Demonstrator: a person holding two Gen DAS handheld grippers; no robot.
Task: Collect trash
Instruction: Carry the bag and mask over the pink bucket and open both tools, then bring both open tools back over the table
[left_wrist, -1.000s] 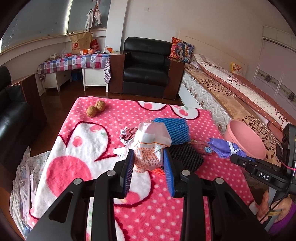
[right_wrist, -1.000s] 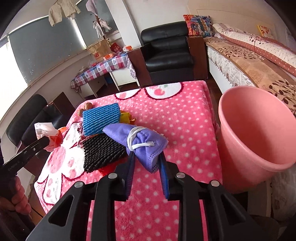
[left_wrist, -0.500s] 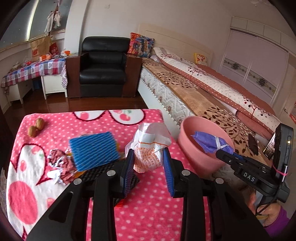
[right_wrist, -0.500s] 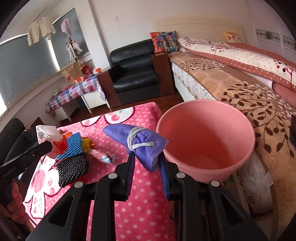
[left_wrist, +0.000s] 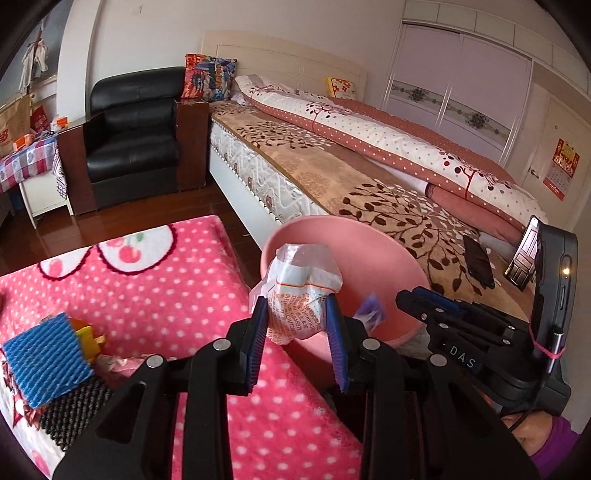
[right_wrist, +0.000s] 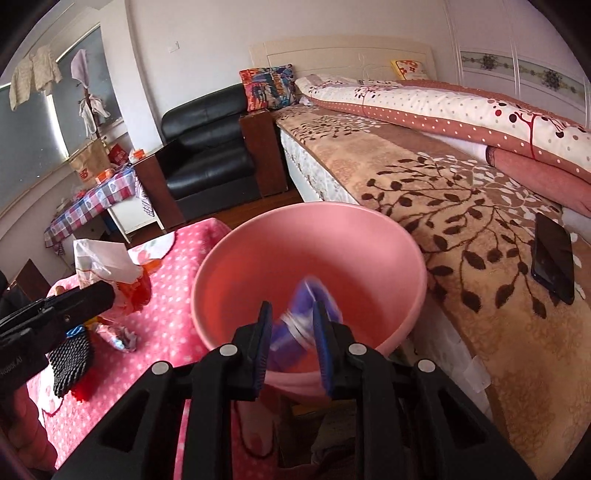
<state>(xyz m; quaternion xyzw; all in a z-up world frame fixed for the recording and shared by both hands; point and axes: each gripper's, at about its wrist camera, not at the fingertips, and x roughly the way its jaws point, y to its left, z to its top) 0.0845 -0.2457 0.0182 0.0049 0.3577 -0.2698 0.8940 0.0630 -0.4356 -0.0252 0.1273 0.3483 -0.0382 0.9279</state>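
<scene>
Crumpled white plastic wrapper w/ orange print (left_wrist: 301, 291): pinched mid-body in left gripper (left_wrist: 295, 302), jaws fairly wide around its bulk. It's carried in the air just past the right edge of the pink polka-dot blanket-covered surface (left_wrist: 166, 277). Long axis approx upright, twisted top pointing up and away from the pads, bottom bulging below them.

Round pink plastic bucket (left_wrist: 332, 218) lies ahead and slightly right of that wrapper, off the surface's right edge, btw surface and bed. Wrapper overlaps the near-left rim in the left wrist view; can't tell if it's truly above the mouth yet. Judgement: a bit more travel fwd-right needed before letting go.

Purple face mask w/ white ear loops (right_wrist: 314, 295): motion-smeared, sits btw pads of right gripper (right_wrist: 291, 308), above the bucket mouth, long axis running fwd-up from the pads. Those jaws have just been closing, narrow, mask in the gap, apparently pinched. Right gripper is the nearer one to the bucket, so its drop likely goes first.

Blue ribbed foam sleeve (left_wrist: 44, 358) and black mesh foam (left_wrist: 70, 413) lie toward the surface's left edge, well apart from both grippers.
</scene>
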